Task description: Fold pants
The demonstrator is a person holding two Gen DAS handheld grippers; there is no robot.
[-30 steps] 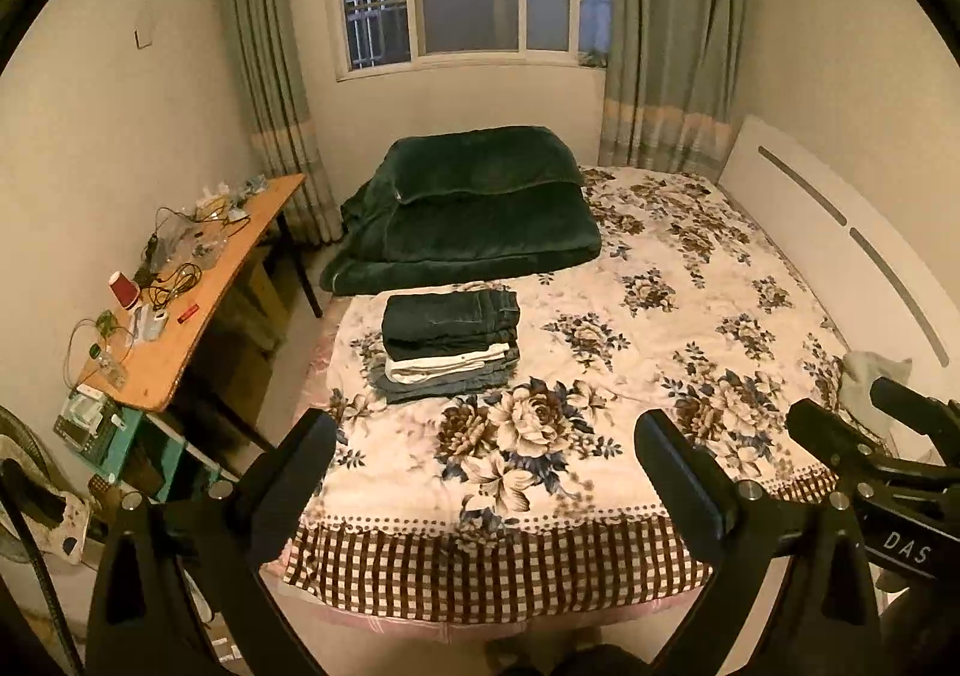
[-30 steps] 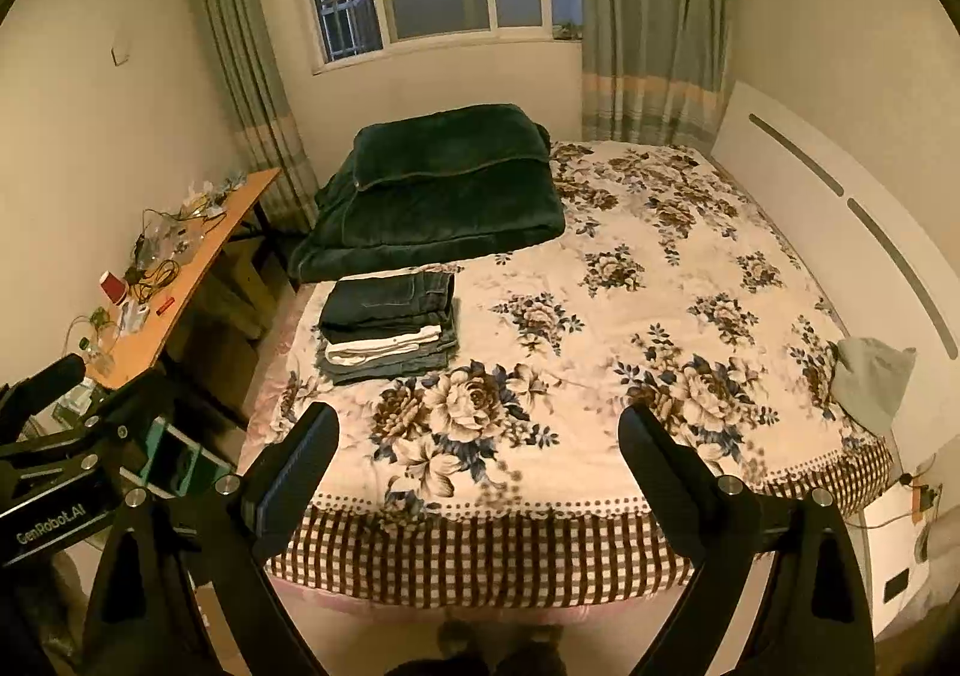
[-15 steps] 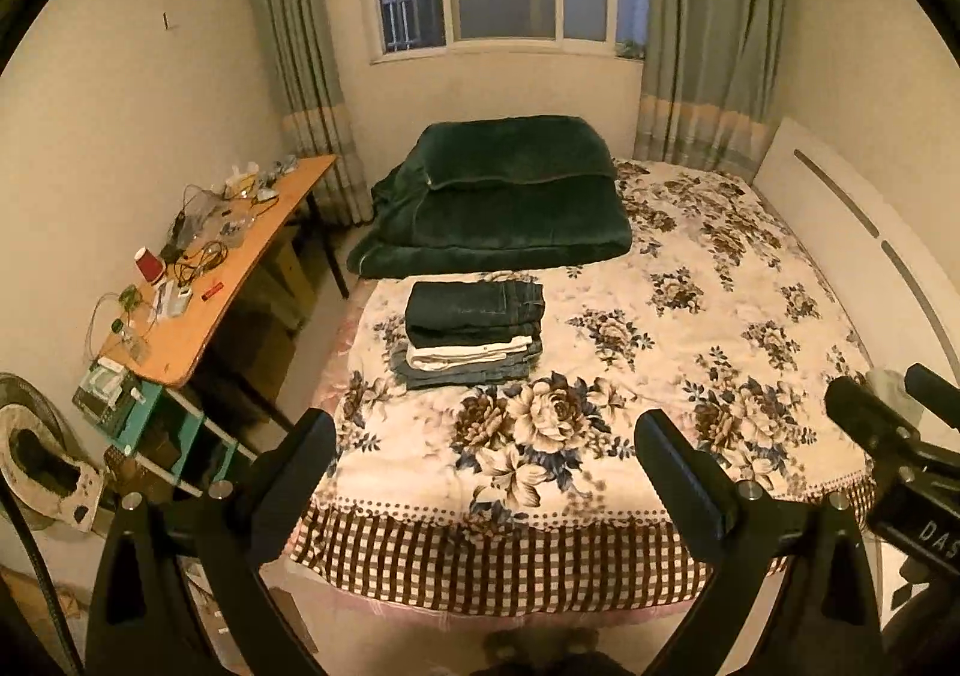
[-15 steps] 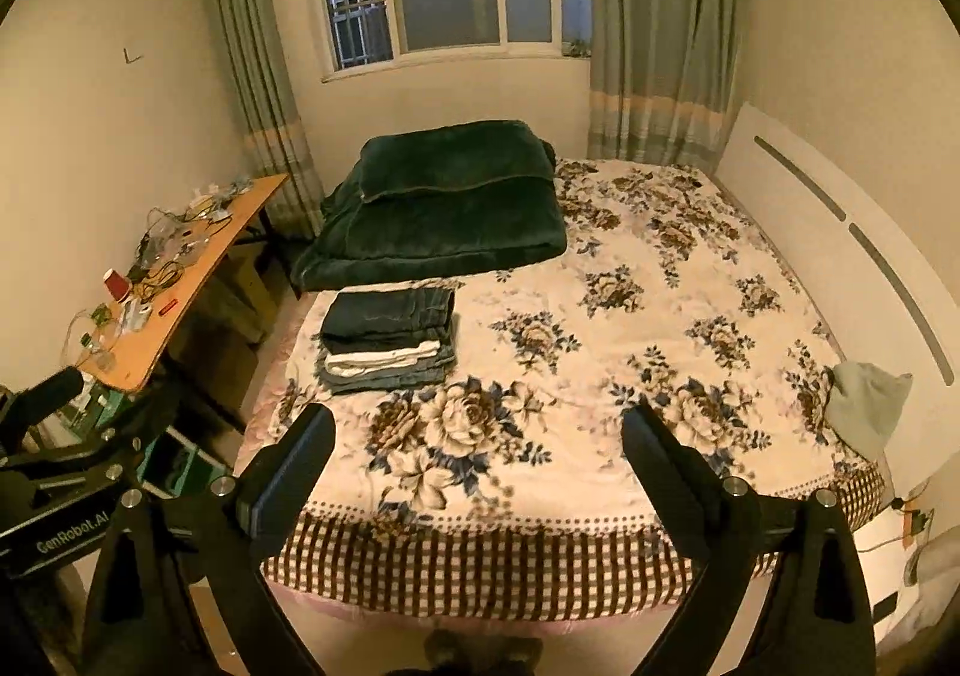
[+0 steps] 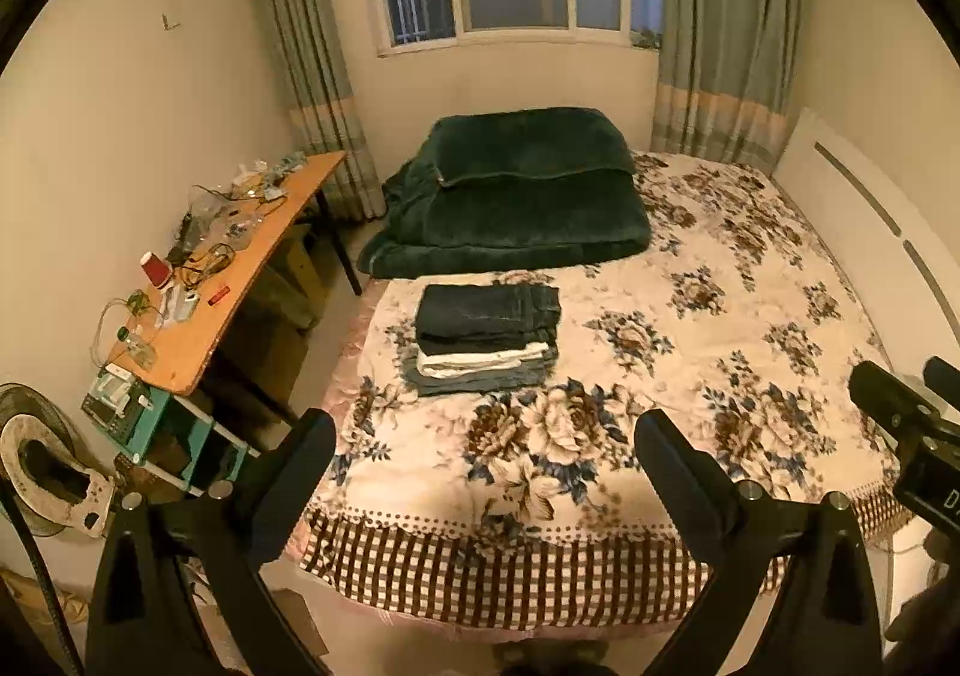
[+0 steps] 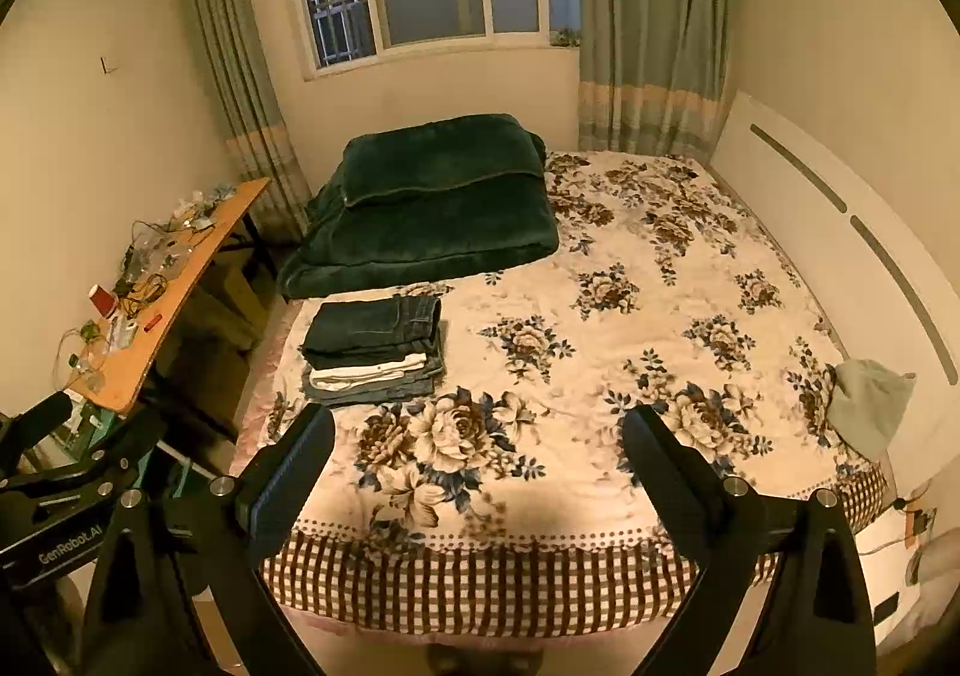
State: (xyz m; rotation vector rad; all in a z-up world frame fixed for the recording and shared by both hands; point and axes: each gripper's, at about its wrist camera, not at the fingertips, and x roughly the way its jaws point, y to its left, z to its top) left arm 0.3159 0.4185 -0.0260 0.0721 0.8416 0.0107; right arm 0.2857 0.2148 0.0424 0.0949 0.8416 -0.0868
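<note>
Left gripper (image 5: 485, 439): jaws spread wide, nothing between them, held off the near end of the bed (image 5: 690, 376) and above the checked border. Right gripper (image 6: 477, 436): likewise wide and empty, alongside the left one, its black frame showing at the right edge of the left wrist view.

Ahead of both and to their left: a stack of folded pants (image 5: 486, 337), resting near the left edge of the floral bedspread, well apart from either set of fingers. Dark denim on top, a white pair in the middle, a grey-blue pair underneath. Long axis of the stack running across the bed, left to right as seen from the grippers; folded edges toward the grippers, waistband side to the right. Nearly straight ahead of the left gripper, only slightly off to the left; farther off to the left of the right gripper, seen in that view at (image 6: 375, 349). Left gripper therefore judged the nearer, and the natural one to reach first.

No loose, unfolded pants visible on the bedspread, so the folding appears finished, or a fresh garment yet to be brought.

Beyond the stack: a folded dark green blanket (image 5: 516, 190) at the far left of the bed. To the far right of the right gripper, by the headboard (image 6: 840, 232): a pale green cloth (image 6: 870, 406), kind unclear. Left of the bed: a cluttered wooden desk (image 5: 240, 262).
</note>
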